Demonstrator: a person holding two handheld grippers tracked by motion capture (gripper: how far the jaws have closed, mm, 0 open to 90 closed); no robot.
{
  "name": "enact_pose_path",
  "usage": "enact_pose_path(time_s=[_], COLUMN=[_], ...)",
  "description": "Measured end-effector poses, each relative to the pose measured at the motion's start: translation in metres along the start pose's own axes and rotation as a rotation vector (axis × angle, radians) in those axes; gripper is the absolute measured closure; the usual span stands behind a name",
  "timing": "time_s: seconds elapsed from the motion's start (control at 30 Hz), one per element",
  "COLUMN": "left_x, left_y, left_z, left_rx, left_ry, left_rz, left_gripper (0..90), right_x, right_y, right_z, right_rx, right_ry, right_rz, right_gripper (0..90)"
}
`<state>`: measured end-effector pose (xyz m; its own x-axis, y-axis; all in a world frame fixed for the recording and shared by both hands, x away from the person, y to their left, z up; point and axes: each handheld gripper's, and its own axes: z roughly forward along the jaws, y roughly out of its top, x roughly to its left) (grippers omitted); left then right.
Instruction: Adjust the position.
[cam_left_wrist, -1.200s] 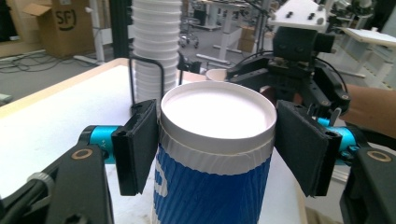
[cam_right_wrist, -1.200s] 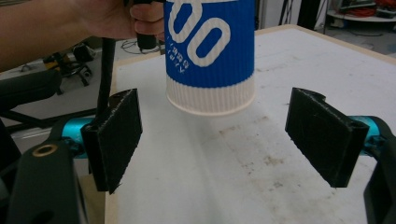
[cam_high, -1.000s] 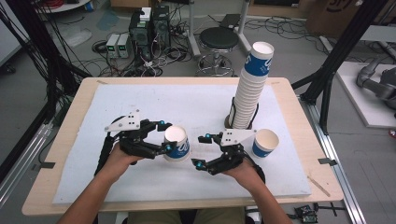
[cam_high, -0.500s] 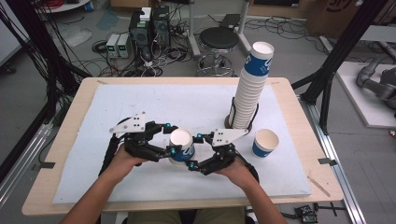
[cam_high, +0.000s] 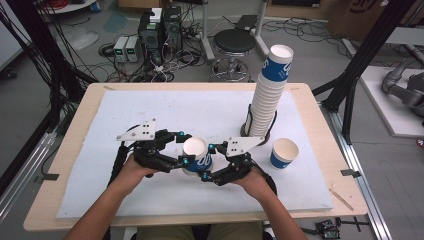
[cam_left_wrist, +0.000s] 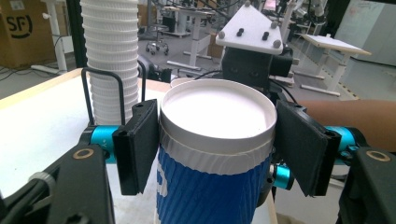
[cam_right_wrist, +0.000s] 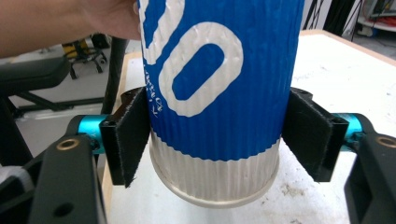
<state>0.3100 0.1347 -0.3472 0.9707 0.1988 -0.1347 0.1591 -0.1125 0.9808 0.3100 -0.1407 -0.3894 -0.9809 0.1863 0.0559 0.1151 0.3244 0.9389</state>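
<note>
- A person at a table holds one blue-and-white paper cup (cam_high: 196, 156) between two hand-held grippers, just in front of the body and near the middle of the white mat (cam_high: 150, 107)
- The left gripper (cam_left_wrist: 215, 140) clasps the cup just under its rim, both black pads pressed to the ribbed sleeve
- The right gripper (cam_right_wrist: 212, 140) grips lower down, its pads touching the cup either side near the base, which hangs clear of the mat in that gripper's view
- The likely trouble from here is a crushed or buckled wall: thin paper squeezed at two heights, and any pull or twist between the hands would dent it
- If one gripper lets go while the other is slack, the cup could tip or drop onto the mat
- A tall stack of cups (cam_high: 269, 90) stands in a black wire holder behind and to the right; a careless swing of the right hand might topple it
- A single cup (cam_high: 284, 152) stands apart on the mat to the right
- The mat covers a pale wooden table (cam_high: 320, 125); beyond lie a stool (cam_high: 234, 42), tangled cables and computer boxes on a grey floor
</note>
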Motion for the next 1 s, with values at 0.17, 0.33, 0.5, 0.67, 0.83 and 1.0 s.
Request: enact_pose_path(time_s=[0.17,0.33,0.5,0.67,0.83,1.0], left_x=[-0.001,0.001,0.003,0.003,0.003,0.004], left_y=[0.000,0.002,0.006,0.012,0.019,0.021], left_z=[-0.001,-0.003,-0.008,-0.010,-0.005,0.002], left_rx=[0.025,0.075,0.147,0.196,0.282,0.339], left_ry=[0.004,0.012,0.020,0.022,0.013,0.000], left_rz=[-0.006,-0.047,-0.030,-0.018,0.000,0.012], left_gripper=[31.6,13.0,13.0,13.0,13.2,16.0], right_x=[-0.001,-0.001,-0.002,-0.003,-0.001,0.000], right_y=[0.006,0.016,0.029,0.042,0.054,0.066], right_z=[0.000,-0.002,-0.004,-0.003,0.003,0.011], right_rx=[0.060,0.134,0.232,0.334,0.427,0.533], right_ry=[0.002,-0.004,-0.010,-0.004,-0.004,-0.010], right_rz=[-0.012,-0.063,-0.112,-0.144,-0.183,-0.230], right_gripper=[30.5,30.8,30.8,30.8,30.7,30.6])
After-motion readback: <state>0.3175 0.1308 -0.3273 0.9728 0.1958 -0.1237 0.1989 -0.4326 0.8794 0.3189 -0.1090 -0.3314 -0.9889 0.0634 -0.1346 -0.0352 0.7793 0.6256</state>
